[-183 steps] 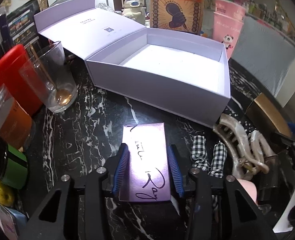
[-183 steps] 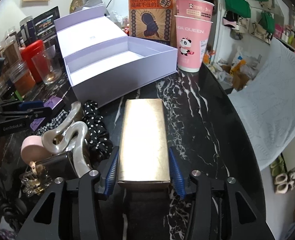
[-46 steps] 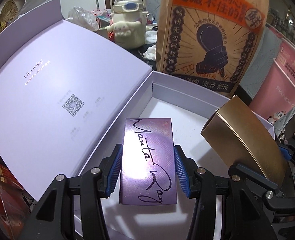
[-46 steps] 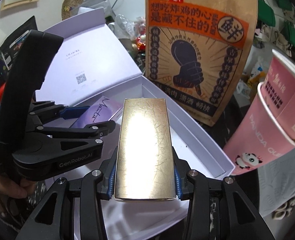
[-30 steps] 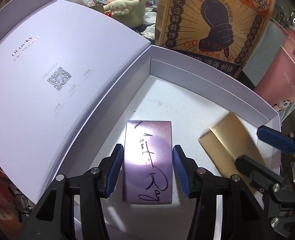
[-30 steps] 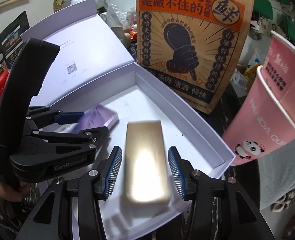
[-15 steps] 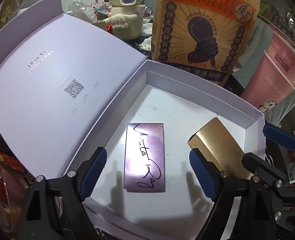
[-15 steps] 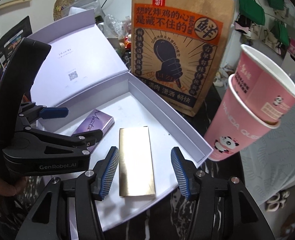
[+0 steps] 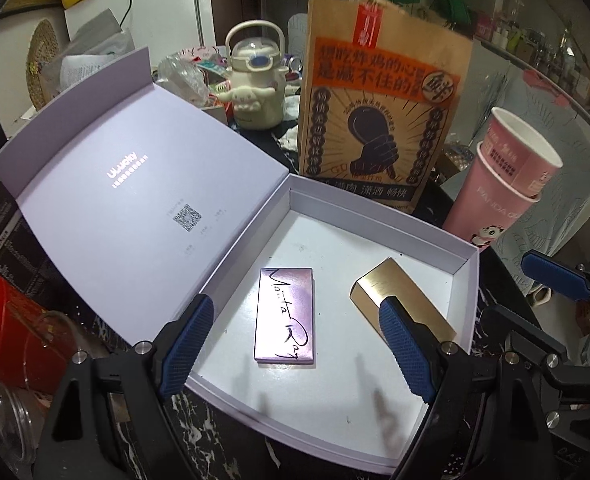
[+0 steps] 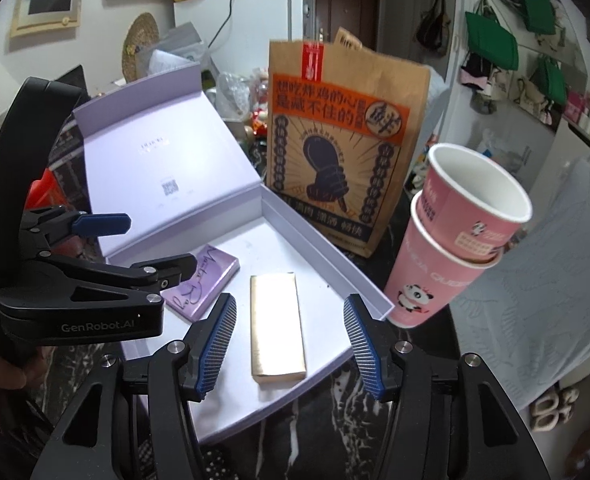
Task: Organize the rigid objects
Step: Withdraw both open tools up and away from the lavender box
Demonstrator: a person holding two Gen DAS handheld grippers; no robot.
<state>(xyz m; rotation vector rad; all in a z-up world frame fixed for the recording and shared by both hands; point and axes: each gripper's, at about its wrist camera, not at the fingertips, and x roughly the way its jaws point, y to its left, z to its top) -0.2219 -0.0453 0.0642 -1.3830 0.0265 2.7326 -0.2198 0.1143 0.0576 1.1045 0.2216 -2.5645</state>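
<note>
Left wrist view: purple case (image 9: 286, 315) and gold case (image 9: 405, 300) lie apart inside the open lavender box (image 9: 469, 280), gold at 3 o'clock. Left gripper (image 9: 295, 344) fingers spread wide, empty; right gripper (image 10: 289, 346) fingers are opening, gripping nothing.

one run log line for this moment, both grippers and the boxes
left gripper: open, empty | right gripper: opening, empty | purple box, gold box: flat in lavender box

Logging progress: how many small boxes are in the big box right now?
2. The purple box lies flat on the lid side of the big box; the gold box lies beside it, apart, toward the cups. Nothing seems hidden.
</note>
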